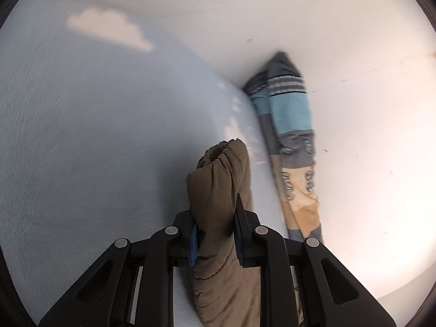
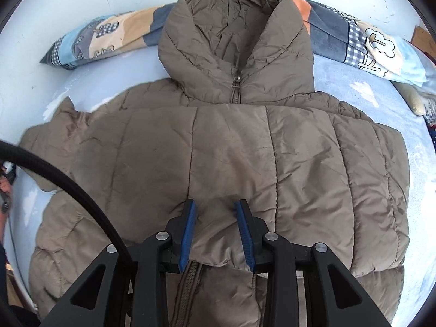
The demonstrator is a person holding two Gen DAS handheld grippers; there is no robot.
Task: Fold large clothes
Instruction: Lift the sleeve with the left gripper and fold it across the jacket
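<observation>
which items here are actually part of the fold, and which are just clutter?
In the job:
- brown puffer jacket, spread on the bed
- its sleeve cuff, clamped in the left gripper
- right gripper, pinching a fold at the jacket's front

Just lying about:
- patchwork quilt, rolled behind the hood
- light blue sheet underneath
- black cable

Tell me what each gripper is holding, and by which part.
The left gripper is shut on the brown jacket's sleeve, near its gathered cuff. The right gripper pinches a fold of the jacket at its folded-over body panel.
</observation>
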